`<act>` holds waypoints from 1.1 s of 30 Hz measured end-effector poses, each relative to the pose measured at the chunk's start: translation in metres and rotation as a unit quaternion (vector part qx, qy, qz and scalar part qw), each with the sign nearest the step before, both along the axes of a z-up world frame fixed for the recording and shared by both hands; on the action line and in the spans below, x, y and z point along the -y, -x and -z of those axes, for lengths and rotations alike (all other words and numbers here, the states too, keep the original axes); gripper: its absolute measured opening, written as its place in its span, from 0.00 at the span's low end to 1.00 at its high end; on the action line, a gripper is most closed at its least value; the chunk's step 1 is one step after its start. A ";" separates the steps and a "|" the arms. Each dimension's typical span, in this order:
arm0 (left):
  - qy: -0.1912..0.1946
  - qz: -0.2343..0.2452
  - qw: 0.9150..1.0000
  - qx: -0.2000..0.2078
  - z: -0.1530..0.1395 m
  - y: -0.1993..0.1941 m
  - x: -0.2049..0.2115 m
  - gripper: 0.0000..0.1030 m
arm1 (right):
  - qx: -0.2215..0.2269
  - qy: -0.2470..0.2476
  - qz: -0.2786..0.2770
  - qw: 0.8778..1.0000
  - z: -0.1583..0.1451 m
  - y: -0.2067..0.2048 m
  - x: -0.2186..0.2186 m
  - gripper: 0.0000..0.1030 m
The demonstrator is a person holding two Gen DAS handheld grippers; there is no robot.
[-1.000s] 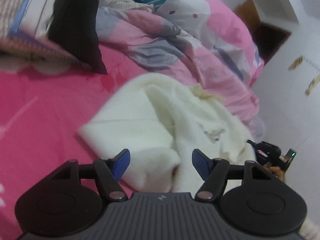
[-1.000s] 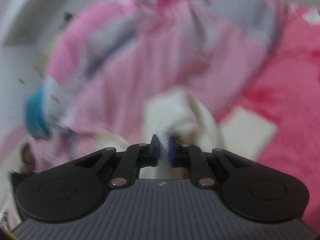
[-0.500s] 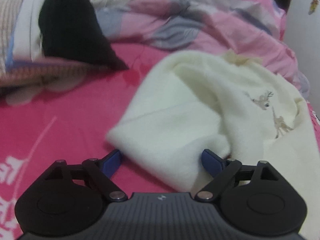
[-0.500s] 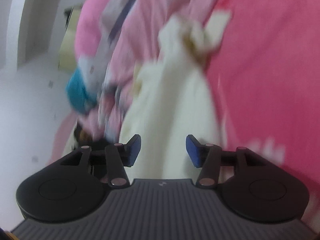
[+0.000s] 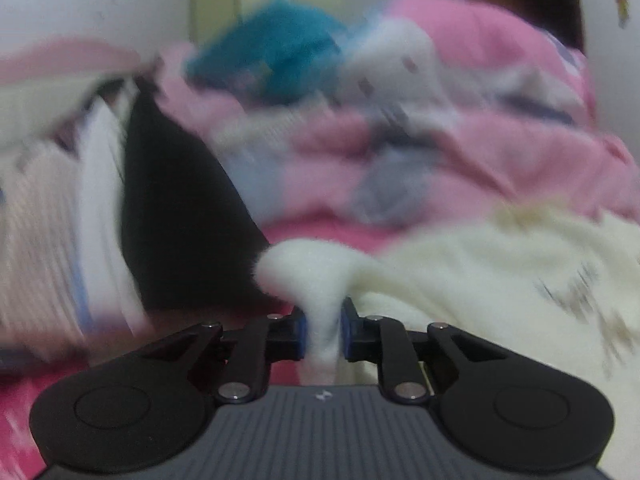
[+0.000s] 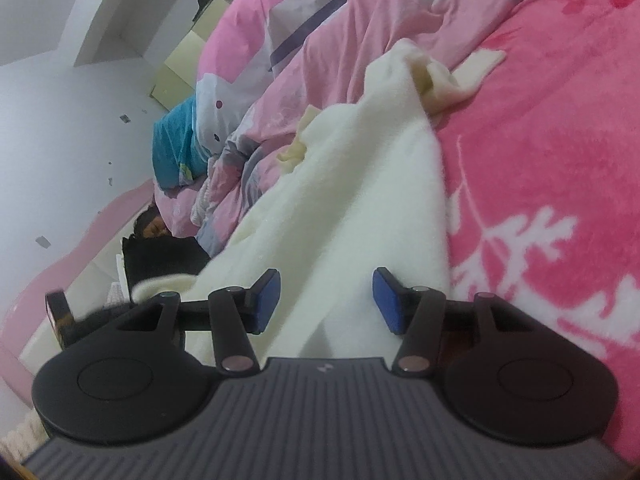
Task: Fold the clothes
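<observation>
While cream fleece garment [image 6: 352, 200] is sprawled unfolded across hot-pink printed bedspread [image 6: 560, 152], little progress is judged made. One bunched corner is pinched between closed fingers of left gripper [image 5: 323, 330]; motion blur noted there. Right gripper [image 6: 326, 300] is held wide apart over fabric, nothing gripped. Crumpled pink quilt [image 6: 320, 40] lies beyond. All folds judged outstanding.

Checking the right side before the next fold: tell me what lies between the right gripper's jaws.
In the right wrist view, the right gripper stands open, and only the cream garment lies between its jaws, spread on the pink bedspread and not pinched.
</observation>
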State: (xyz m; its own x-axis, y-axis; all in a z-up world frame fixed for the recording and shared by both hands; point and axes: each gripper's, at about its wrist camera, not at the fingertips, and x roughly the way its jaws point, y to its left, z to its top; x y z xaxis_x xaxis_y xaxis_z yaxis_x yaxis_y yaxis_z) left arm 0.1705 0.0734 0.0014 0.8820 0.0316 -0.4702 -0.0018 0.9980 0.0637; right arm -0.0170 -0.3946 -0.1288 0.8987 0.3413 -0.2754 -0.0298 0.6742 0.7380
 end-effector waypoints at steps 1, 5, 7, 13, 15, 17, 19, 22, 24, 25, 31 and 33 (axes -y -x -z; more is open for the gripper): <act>-0.009 -0.013 1.000 0.017 -0.008 -0.010 -0.002 0.16 | 0.002 -0.003 0.000 1.000 0.001 0.001 0.002 0.49; -0.055 -0.065 0.994 0.070 -0.030 -0.057 -0.002 0.17 | 0.006 -0.004 -0.001 1.000 0.001 0.001 0.001 0.49; -0.068 -0.075 0.994 0.042 -0.025 -0.087 0.000 0.19 | 0.007 -0.001 -0.002 1.000 0.001 -0.001 0.000 0.49; 0.033 -0.084 0.994 -0.059 0.020 -0.106 -0.013 0.69 | 0.009 0.004 -0.003 1.000 0.001 -0.002 -0.001 0.49; 0.055 -0.080 0.994 -0.054 0.024 -0.091 -0.019 0.75 | 0.010 0.004 -0.003 1.000 0.002 -0.002 0.000 0.49; 0.072 -0.070 0.994 -0.055 0.024 -0.076 -0.026 0.75 | 0.010 0.004 -0.003 1.000 0.002 -0.002 0.000 0.49; 0.096 -0.061 0.992 -0.046 0.016 -0.057 -0.032 0.78 | 0.011 0.005 -0.003 1.000 0.002 -0.002 -0.001 0.49; 0.129 -0.038 0.991 -0.017 0.000 -0.029 -0.038 0.82 | 0.011 0.005 -0.002 1.000 0.002 -0.001 -0.001 0.49; 0.151 -0.008 0.988 -0.021 -0.005 -0.017 -0.037 0.84 | 0.012 0.005 -0.001 1.000 0.002 -0.001 -0.002 0.49; 0.163 0.013 0.986 -0.036 -0.005 -0.013 -0.035 0.84 | 0.012 0.006 -0.001 1.000 0.002 -0.001 -0.002 0.49; 0.198 0.109 0.957 -0.180 0.031 -0.016 0.001 0.76 | 0.013 0.007 0.000 1.000 0.001 0.000 -0.002 0.49; 0.187 0.119 0.952 -0.210 0.049 -0.023 0.019 0.72 | 0.013 0.006 0.000 1.000 0.001 0.001 -0.002 0.49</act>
